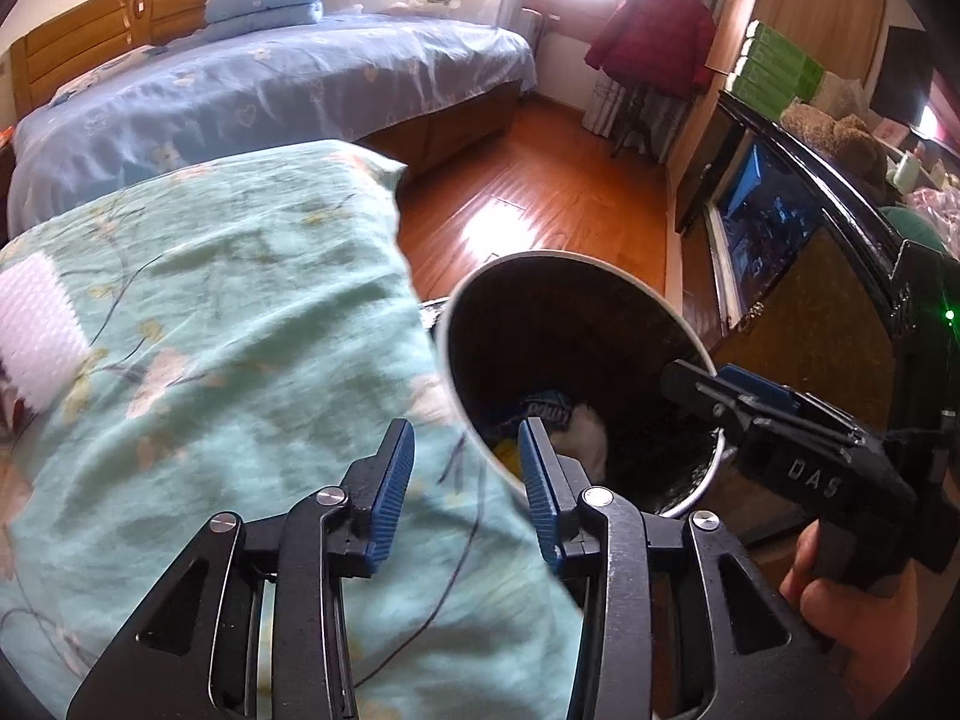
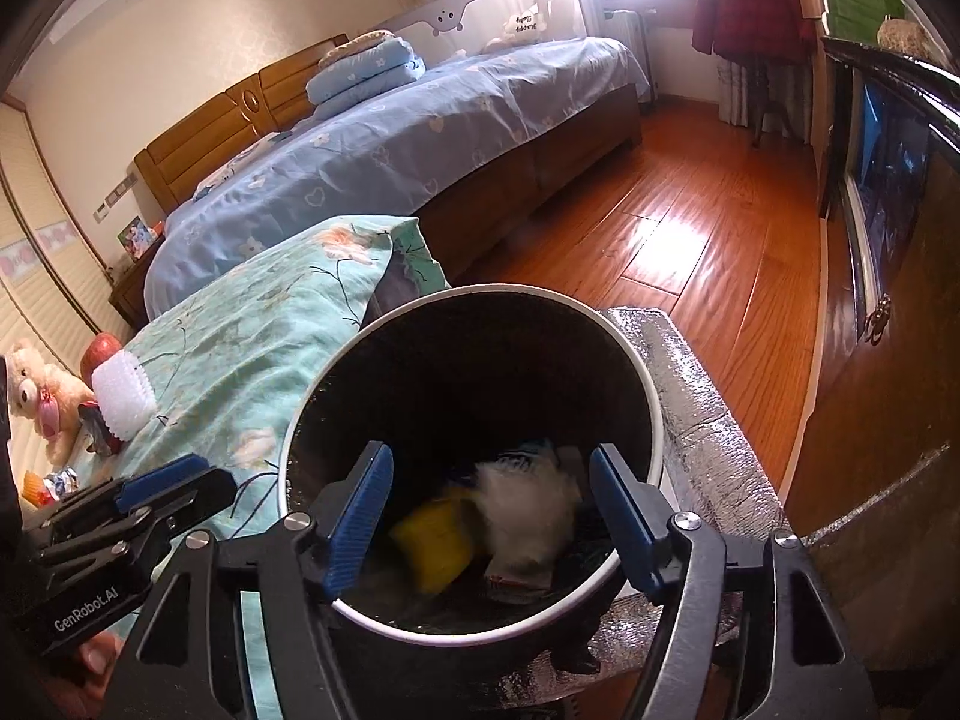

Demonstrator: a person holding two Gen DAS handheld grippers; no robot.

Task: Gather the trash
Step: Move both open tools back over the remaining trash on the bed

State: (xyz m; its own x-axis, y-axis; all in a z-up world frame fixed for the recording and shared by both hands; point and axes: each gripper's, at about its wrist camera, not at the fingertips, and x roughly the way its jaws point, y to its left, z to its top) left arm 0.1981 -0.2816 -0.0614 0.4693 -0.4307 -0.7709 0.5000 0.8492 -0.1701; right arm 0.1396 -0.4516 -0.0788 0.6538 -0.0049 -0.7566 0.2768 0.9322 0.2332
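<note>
A bed with a blue sheet [image 2: 384,144] fills ten to twelve o'clock, folded blue bedding [image 2: 366,69] beside its wooden headboard [image 2: 240,114]. A red jacket [image 2: 750,0] hangs at one o'clock above the wooden floor [image 2: 690,240]. A teal floral cover [image 2: 240,336] spreads at nine o'clock, bearing a white bumpy roller [image 2: 123,390], with a plush bear [image 2: 36,390] beyond it.

floor [image 2: 708,276]: wood | on it: silver mat [image 2: 696,372], bin [image 2: 654,408] atop

Right gripper [image 2: 492,519] gaping over trash bin [image 2: 651,402], yellow wrapper [image 2: 435,540], white tissue [image 2: 522,510] inside
</note>
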